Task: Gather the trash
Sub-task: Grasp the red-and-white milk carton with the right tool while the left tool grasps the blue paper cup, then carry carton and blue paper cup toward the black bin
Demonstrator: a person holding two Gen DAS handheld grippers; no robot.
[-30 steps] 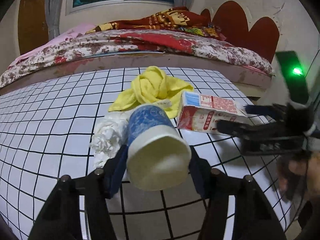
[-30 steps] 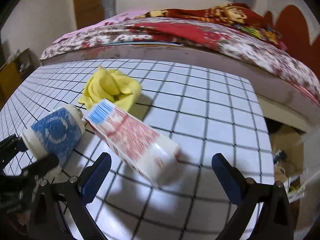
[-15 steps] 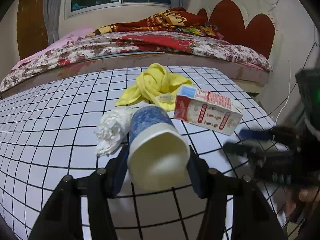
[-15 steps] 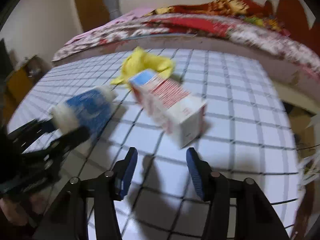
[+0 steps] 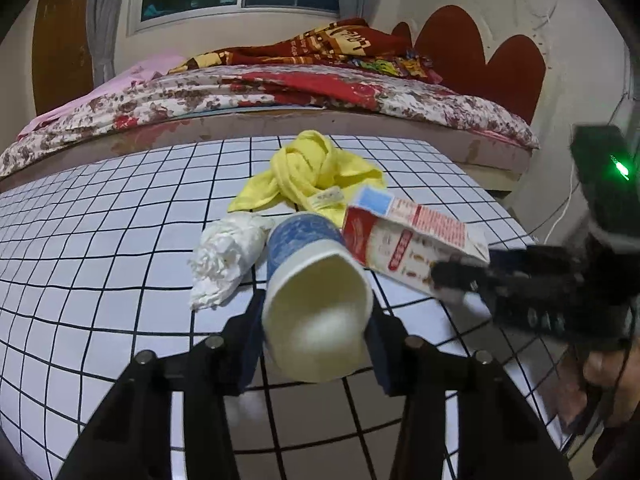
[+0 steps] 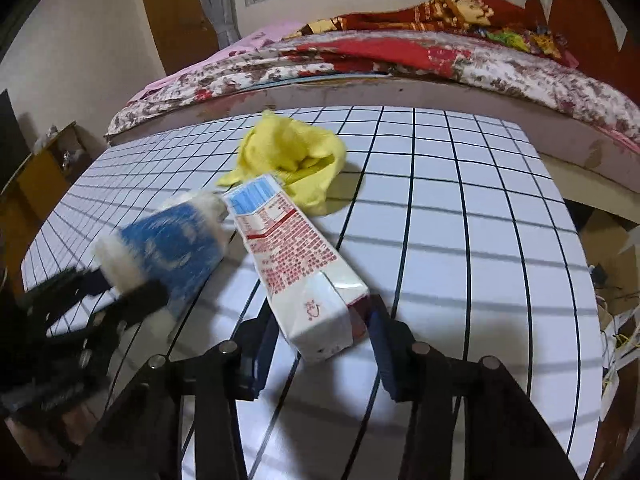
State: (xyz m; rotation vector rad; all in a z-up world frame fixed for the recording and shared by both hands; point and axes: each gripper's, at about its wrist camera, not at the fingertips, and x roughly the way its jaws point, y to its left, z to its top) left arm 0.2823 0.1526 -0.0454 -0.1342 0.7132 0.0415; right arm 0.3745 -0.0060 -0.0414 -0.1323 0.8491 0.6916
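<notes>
Left tool is clenched on a blue-and-white paper cup, pads pressing both sides of the cup near its open mouth; mouth faces the camera, blue base points far. Its jaws have just been closing, with the cup between them. The cup rim looks slightly squashed. In the right wrist view the same cup is blurred, at the left of the desk, with the left tool gripping it.

Right tool grips a red-and-white milk carton with a blue end; the blue pads sit on both sides of the carton's near white end. Its jaws have just been closing on the carton. The carton lies lengthwise, blue end far, touching or just beside the cup. From the left wrist view the carton is right of the cup, with the right tool at its right end and blurred.

Crumpled white tissue wad lies on the desk just left of the cup. Bunched yellow cloth lies farther back, behind the cup and carton, its near edge just beside the carton's blue end.

All of it sits on a white desk with black grid lines. A bed with a floral and red blanket stands beyond the desk's far edge.
</notes>
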